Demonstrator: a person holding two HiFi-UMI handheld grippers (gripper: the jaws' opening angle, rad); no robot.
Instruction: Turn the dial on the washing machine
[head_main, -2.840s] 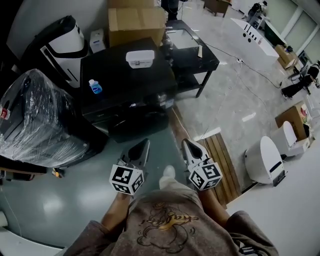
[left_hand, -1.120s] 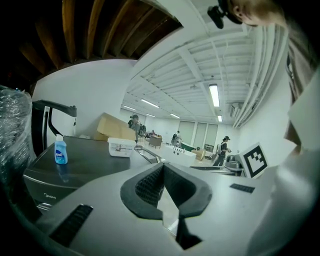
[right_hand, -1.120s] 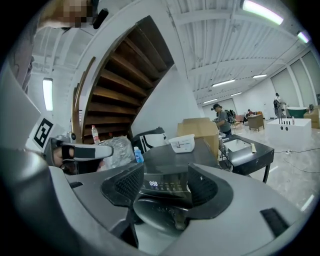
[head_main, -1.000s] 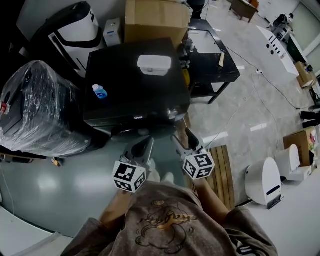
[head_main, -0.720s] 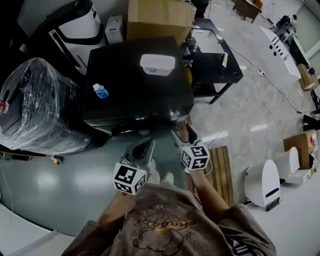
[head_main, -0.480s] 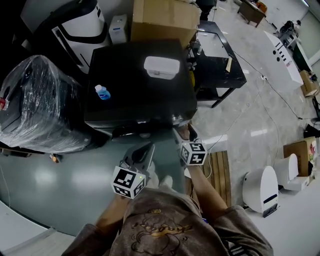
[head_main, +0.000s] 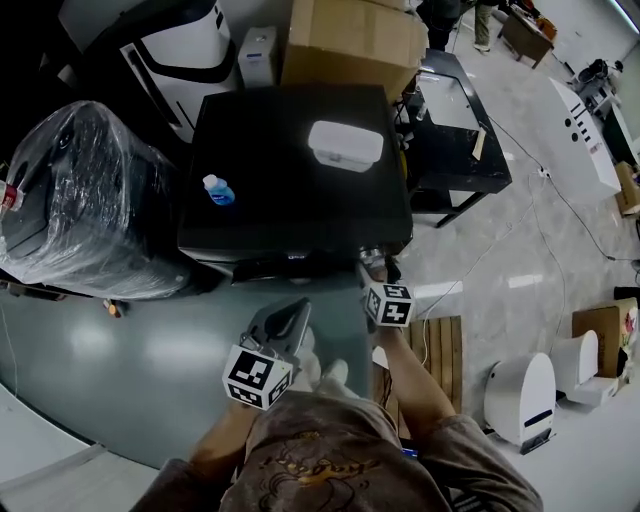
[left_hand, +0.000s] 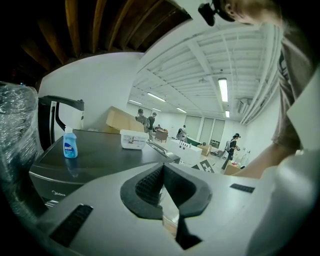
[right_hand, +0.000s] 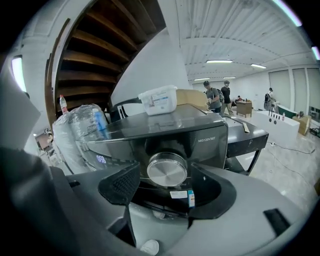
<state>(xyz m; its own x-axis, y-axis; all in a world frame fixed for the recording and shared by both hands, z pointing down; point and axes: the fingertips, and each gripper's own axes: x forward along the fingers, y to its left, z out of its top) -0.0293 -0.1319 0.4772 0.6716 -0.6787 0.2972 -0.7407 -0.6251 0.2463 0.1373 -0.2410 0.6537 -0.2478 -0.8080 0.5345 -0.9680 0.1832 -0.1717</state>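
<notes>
The washing machine (head_main: 290, 205) is a glossy black box standing upright with a flat top, and its dial (right_hand: 167, 169), a round knob of brushed silver metal, juts straight out near the right end of the dark front, right of a small lit blue display (right_hand: 100, 159).

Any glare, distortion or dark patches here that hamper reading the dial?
Right gripper view: heavy fisheye bending, yet the dial is sharp with mild sheen. Left gripper view: ceiling light glares, edges dark. Head view: washing machine top nearly black, corners dim.
</notes>
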